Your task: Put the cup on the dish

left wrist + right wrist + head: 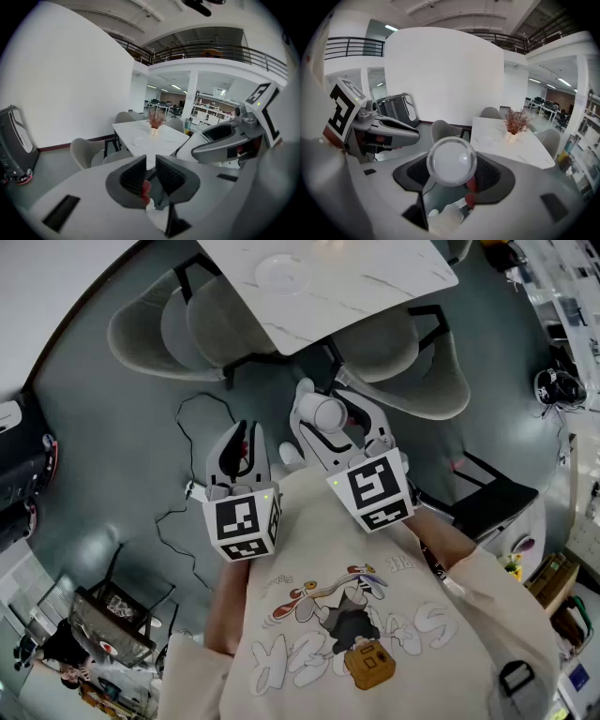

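My right gripper (325,414) is shut on a white cup (329,412), held in the air over the grey floor, short of the table. In the right gripper view the cup's round bottom (451,161) faces the camera and fills the space between the dark pads (490,172). A white dish (281,273) lies on the white marble table (375,282), far ahead of both grippers; it also shows as a pale dish (487,140) and as a dish (140,139). My left gripper (242,437) hangs beside the right one; its jaws (150,171) stand almost together with nothing between them.
Grey chairs (141,329) ring the table, with another chair (412,371) at its near right. A vase of dried flowers (513,126) stands on the table's far part. Cables (187,493) trail over the floor. A black machine (23,474) stands at the left.
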A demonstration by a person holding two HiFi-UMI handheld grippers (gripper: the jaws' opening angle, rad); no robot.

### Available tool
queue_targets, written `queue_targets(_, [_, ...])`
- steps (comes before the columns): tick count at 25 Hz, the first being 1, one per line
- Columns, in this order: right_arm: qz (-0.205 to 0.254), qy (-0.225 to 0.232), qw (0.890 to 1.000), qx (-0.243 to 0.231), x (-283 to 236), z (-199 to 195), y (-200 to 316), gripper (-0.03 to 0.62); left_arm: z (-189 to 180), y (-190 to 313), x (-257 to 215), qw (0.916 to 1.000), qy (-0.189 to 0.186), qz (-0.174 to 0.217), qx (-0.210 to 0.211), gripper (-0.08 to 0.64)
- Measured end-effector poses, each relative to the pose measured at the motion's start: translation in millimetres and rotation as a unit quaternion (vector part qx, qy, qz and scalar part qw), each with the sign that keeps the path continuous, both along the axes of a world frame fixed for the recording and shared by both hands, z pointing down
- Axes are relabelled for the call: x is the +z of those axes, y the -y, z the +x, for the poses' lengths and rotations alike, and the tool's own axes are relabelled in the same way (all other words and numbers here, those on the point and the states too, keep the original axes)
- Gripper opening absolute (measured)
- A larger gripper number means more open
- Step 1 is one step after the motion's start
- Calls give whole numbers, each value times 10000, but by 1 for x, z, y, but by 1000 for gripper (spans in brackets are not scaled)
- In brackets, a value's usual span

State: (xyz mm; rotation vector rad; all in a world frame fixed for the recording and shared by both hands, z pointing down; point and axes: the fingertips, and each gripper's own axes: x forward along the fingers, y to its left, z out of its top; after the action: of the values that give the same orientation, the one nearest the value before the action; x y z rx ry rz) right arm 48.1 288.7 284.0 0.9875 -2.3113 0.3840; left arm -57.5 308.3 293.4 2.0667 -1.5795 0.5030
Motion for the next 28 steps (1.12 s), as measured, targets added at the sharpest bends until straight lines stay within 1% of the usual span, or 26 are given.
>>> queue_targets(4, [37, 72, 9999, -85, -7, 3, -47, 270, 20, -39, 3, 9997, 51, 3, 240, 60])
queue_targets(7, [54, 237, 9997, -56, -16, 3, -74, 270, 22, -58, 5, 9997, -30, -11, 254, 60])
queue_targets(9, [179, 290, 9994, -16, -21, 5, -84, 270, 20, -64, 6, 9997, -9, 9, 240, 60])
queue_targets(12, [343, 185, 9992, 19, -25, 14, -89, 270, 17, -71, 3, 9998, 49, 77, 169, 60])
queue_targets(16, [223, 102, 9997, 67, -24, 29, -90, 270, 20, -77, -2, 9998, 103, 121, 79, 60])
queue_targets(19, [145, 59, 9998, 78, -21, 42, -92, 270, 31, -80, -7, 9998, 110, 149, 63, 60])
queue_targets(24, [-9, 140, 9998, 135, -19, 62, -95, 270, 54, -86, -8, 9998, 186, 95, 41, 60])
queue_targets(28, [9, 194, 9997, 130, -24, 71, -96, 270, 66, -87, -7, 9998, 167, 38, 112, 60])
